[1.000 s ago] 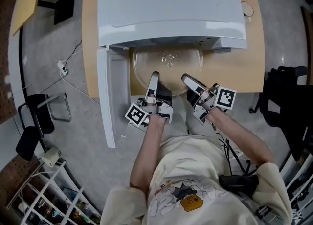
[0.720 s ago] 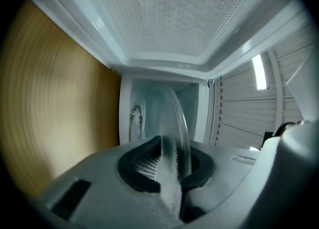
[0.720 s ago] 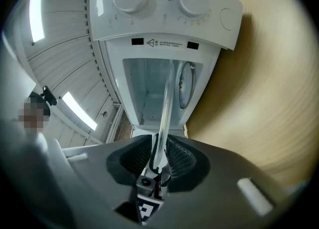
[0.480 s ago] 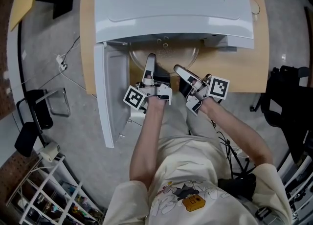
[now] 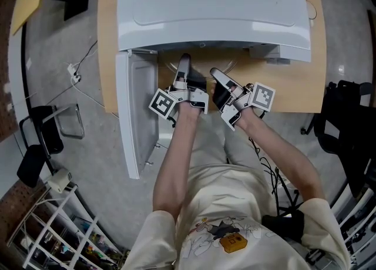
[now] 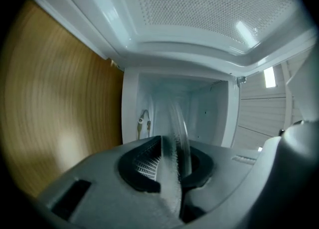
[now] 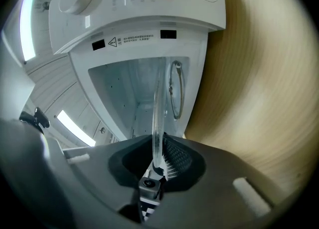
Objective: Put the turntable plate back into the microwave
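Note:
The clear glass turntable plate [image 5: 201,64] is almost wholly inside the white microwave [image 5: 211,4]; only its near rim shows under the front edge. My left gripper [image 5: 184,58] is shut on that rim, and the plate [image 6: 177,123] runs edge-on from its pads into the cavity. My right gripper [image 5: 214,74] is at the rim just to the right. Its jaws are closing with the plate [image 7: 158,113] between them. The glass lies along one ribbed pad, and a dark gap shows on the other side. Both grippers, left [image 6: 169,166] and right [image 7: 157,161], point level into the opening.
The microwave stands on a wooden table [image 5: 294,81], and its door [image 5: 132,110] hangs open to the left past the table edge. The control panel with knobs [image 7: 139,4] is beside the opening. A black chair [image 5: 346,116] stands at the right and a wire rack [image 5: 53,233] at lower left.
Both grippers moved toward the microwave with the plate, which slid from mostly outside to almost fully inside. The right gripper's jaws have narrowed around the rim.

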Demonstrator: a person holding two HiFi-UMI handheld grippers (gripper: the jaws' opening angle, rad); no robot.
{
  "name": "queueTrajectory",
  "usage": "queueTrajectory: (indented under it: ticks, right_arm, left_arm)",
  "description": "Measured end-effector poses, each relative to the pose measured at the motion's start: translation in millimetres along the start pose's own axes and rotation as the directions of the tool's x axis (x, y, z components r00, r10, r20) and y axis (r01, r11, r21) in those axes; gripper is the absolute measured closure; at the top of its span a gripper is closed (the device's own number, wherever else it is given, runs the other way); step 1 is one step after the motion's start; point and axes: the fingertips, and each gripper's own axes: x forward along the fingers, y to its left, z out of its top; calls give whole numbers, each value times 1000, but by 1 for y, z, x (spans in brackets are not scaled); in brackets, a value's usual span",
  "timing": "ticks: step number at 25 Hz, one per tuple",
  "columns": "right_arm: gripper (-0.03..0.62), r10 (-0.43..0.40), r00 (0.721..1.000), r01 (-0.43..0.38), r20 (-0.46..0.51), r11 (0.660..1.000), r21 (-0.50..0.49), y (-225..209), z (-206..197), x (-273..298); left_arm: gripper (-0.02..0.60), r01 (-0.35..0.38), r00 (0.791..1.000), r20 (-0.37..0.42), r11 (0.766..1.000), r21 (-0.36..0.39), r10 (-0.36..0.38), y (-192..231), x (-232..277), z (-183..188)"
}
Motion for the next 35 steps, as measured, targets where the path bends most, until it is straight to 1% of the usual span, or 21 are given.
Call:
queueTrajectory:
  ticks: [5, 10, 16, 17, 20, 21, 27, 29, 35]
  right_arm:
    - [540, -1, 1000, 1, 16, 1000, -1, -3, 5, 4]
    - [539, -13, 999, 12, 42, 1000, 18, -5, 9, 7]
    - [540, -19, 998, 18, 66, 1000, 23, -6, 15, 8]
    - [539, -23, 997, 22, 72, 1000, 19, -6, 17, 9]
    - [537, -32, 996, 32, 85, 999, -4, -6, 26, 12]
    - [537, -32, 996, 33, 85, 999, -12, -6, 29, 14]
    - [537, -38, 995, 41, 95, 999, -29, -9, 41, 24]
    - [539, -46, 994, 49, 102, 998, -35, -11, 45, 27]
    - [536, -32, 988, 35, 151, 999, -15, -9, 61, 38]
  left_arm:
    - [552, -8, 1000, -20, 1000, 4, 8, 2, 8, 1]
    - [552, -34, 999, -22, 999, -4, 34, 7, 13, 3]
    - [547, -32, 998, -48, 999, 1, 32, 7, 14, 0]
    - [540, -33, 998, -56, 999, 0, 33, 7, 12, -2]
    - [472, -39, 996, -81, 999, -5, 38, 5, 4, -9]
    - [471, -41, 995, -90, 999, -6, 40, 5, 1, -11]
    - [482, -54, 991, -120, 999, 5, 54, 8, -9, -21]
    - [528, -62, 990, -122, 998, 14, 63, 9, -6, -20]
    - [537, -63, 989, -133, 998, 2, 63, 2, 15, -16]
